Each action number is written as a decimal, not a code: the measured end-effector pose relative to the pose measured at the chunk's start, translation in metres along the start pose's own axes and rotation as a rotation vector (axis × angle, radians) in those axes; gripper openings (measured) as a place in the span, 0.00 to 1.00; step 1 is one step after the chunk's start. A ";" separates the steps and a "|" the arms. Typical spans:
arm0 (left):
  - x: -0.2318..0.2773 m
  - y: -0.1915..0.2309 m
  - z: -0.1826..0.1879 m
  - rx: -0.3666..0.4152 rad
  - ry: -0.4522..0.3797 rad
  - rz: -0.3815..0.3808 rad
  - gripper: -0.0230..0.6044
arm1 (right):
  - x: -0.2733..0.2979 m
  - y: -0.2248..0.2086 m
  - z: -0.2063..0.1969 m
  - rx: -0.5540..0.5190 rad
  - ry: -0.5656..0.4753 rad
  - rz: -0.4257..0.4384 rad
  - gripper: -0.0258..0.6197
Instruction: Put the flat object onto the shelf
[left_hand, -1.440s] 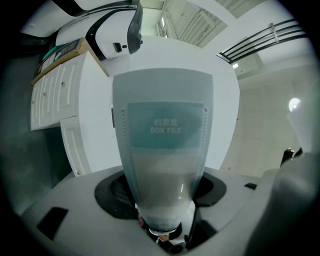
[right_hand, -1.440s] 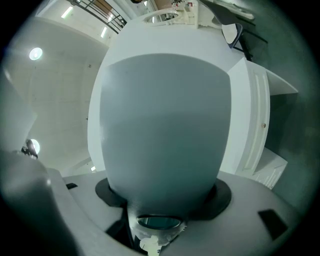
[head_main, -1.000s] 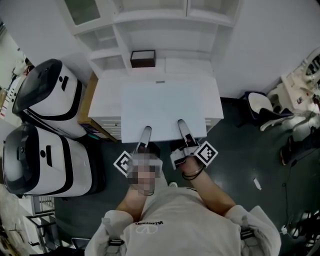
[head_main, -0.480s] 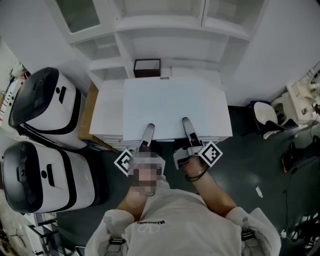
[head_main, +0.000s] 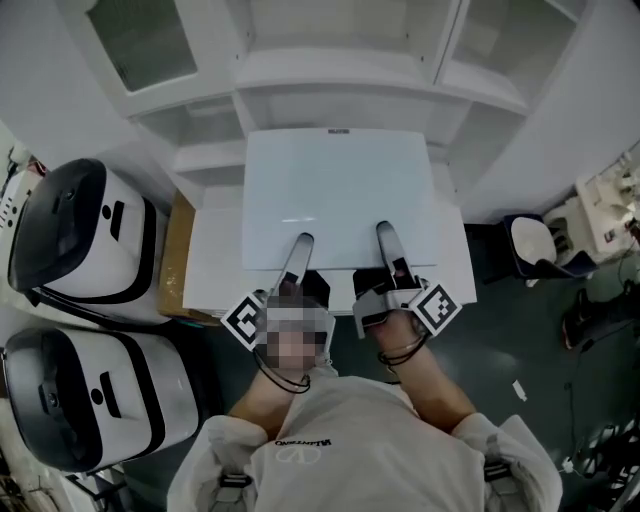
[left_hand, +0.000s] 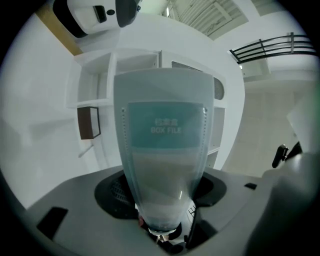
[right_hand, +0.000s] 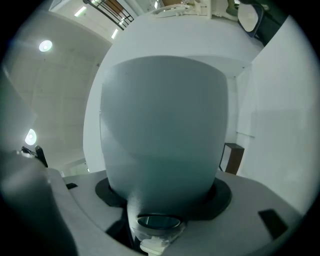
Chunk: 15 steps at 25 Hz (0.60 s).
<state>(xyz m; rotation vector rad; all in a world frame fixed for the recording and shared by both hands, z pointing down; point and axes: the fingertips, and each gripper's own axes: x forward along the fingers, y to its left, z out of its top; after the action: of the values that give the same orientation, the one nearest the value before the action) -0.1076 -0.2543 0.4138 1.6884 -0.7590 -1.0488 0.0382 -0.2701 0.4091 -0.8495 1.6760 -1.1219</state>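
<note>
Left tool (head_main: 303, 243), right tool (head_main: 385, 232) clamp smooth, flat, seemingly plastic file (head_main: 340, 185).

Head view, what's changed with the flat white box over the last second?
The flat translucent white box file moved forward toward the white shelf unit, hiding the small dark brown box in head view. The left hand-held gripper and right hand-held gripper stay clamped on its near edge.

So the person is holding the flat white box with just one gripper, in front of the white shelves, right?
Not quite: both hold it. The head view shows the left gripper and the right gripper each clamping the near edge of the flat white box, in front of the white shelves.
</note>
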 end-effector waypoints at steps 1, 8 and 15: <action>0.007 -0.004 0.006 -0.003 0.006 -0.013 0.48 | 0.009 0.006 0.001 -0.010 -0.006 0.010 0.51; 0.050 -0.035 0.040 0.024 0.027 -0.087 0.48 | 0.059 0.041 0.011 -0.067 -0.021 0.078 0.51; 0.101 -0.054 0.052 0.035 0.015 -0.126 0.48 | 0.104 0.060 0.041 -0.070 -0.051 0.121 0.51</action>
<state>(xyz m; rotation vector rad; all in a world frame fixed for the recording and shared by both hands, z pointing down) -0.1104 -0.3430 0.3246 1.7909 -0.6716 -1.1132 0.0381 -0.3541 0.3143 -0.8025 1.7092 -0.9562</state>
